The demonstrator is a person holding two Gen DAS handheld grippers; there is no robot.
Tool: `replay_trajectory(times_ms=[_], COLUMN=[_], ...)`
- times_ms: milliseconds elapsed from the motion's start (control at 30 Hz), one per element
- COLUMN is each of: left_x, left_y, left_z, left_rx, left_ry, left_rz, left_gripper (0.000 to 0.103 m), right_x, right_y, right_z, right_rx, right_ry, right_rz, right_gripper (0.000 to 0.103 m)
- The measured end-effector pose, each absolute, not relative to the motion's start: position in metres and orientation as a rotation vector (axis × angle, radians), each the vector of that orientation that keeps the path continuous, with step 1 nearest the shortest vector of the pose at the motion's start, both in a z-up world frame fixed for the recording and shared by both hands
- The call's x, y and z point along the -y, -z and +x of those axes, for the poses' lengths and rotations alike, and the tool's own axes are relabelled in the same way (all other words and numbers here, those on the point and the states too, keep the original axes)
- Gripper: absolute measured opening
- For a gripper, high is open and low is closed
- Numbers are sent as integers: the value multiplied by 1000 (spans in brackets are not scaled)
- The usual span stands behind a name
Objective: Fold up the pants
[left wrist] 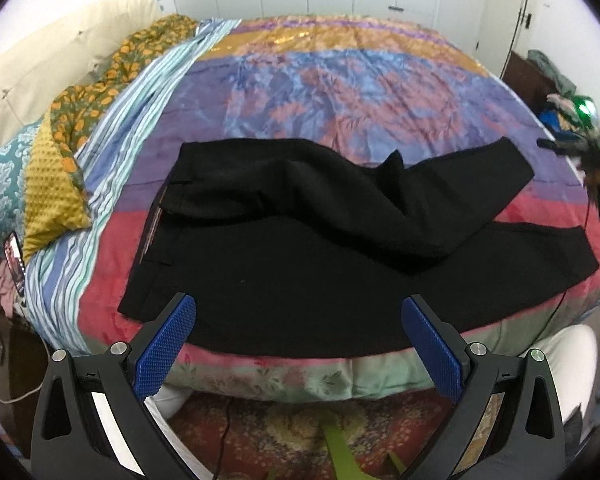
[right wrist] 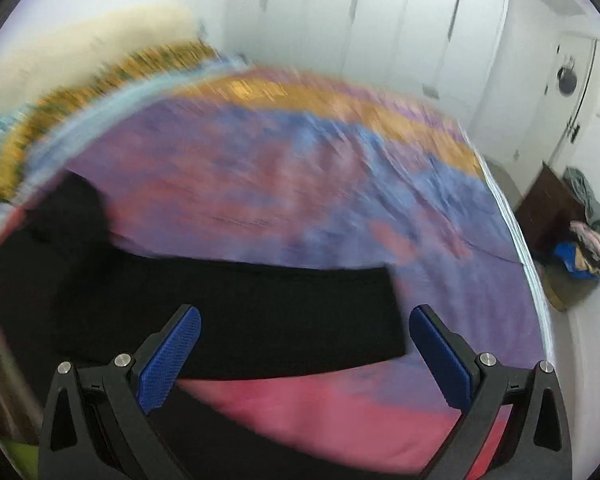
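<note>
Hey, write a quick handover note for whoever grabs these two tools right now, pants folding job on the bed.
Left tool: open, holding nothing, near the bed's front edge by the waistband end.
Right tool: open, holding nothing, over the leg ends; its view is motion-blurred.
Pants: black, spread across the colourful bedspread, waistband toward the pillows, cuffs toward the other side. The far leg lies crooked and partly across the near leg, not lined up.
Done: pants laid out, first leg-over-leg fold only rough.
Left: align the legs, smooth them, then fold lengthwise ends together.
</note>
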State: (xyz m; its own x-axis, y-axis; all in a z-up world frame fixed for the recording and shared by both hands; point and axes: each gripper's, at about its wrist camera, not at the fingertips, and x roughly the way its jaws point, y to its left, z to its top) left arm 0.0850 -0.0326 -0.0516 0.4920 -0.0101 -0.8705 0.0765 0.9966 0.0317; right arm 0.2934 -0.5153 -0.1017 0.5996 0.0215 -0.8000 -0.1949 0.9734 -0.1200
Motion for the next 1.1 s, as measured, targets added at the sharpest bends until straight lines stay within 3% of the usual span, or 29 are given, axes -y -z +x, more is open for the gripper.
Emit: replay_trajectory(times_ms=[133, 367, 400, 433, 467, 633, 733, 800, 867, 933, 1100], left_x=[43, 54, 55, 57, 58, 63, 63, 60, 57, 52, 47], left_y=[65, 93, 95, 97, 97, 95, 98, 104, 110, 117, 156], left_z=[101, 120, 122, 123, 124, 132, 142, 155, 170, 198, 299], left_rx=[-1085, -1181, -1186, -1192, -1193, -1169, -1171, -1165, -1145, -1091, -971], left_ry=[41, 34, 36, 37, 39, 53, 38, 25, -2, -35, -114], left_rz=[92, 121, 121, 124, 127, 120, 89, 60, 63, 84, 155], left_gripper=[103, 103, 103, 103, 103, 103, 103, 103, 103, 103, 103], right_x=[571, 582, 584, 585, 586, 652, 696, 708, 708, 695, 608], right_y=[147, 202, 209, 212, 213, 141, 128, 139, 154, 157, 154], right_z=[388, 455, 461, 462, 464, 444, 423, 413, 407, 401, 385], right_rx=[-1118, -1224, -1245, -1260, -1278, -1021, -961, -992, -1035, -1005, -922], right_ry=[-79, -91, -108, -133, -140, 67, 255, 318, 375, 361, 98], right_rz=[-94, -24, -4, 17, 16, 50, 89, 61, 6, 11, 107], right_gripper=[86, 71, 63, 35, 15, 13, 14, 19, 51, 63, 65])
